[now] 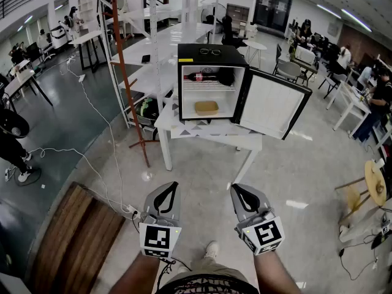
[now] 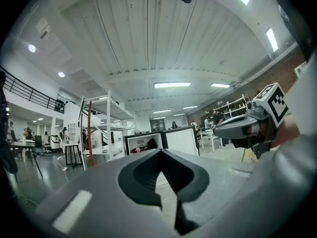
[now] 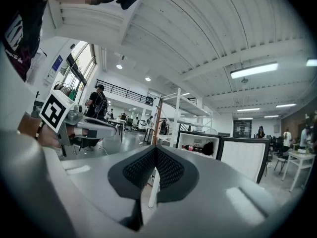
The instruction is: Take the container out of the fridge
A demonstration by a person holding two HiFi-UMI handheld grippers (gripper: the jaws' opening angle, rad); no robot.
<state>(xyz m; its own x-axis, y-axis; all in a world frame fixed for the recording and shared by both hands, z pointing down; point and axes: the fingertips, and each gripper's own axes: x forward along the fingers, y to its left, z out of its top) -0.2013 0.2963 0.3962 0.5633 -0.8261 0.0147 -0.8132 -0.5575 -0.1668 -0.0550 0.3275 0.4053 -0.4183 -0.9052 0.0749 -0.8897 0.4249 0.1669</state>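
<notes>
So there's one small black fridge (image 1: pixel 191 51) sitting on one white table (image 1: pixel 202 135), upper middle of the frame, with its door (image 1: pixel 272 106) swung wide open to the right. Inside I count one tan container (image 1: pixel 206 108), alone on the lower shelf, plus one bottle (image 1: pixel 202 76) lying on its side on the upper shelf next to a dark thing I can't identify. The two tongs are down at the bottom edge, well apart from the fridge: left gripper (image 1: pixel 173 185) and right gripper (image 1: pixel 234 187), both pinched closed with nothing in them.
</notes>
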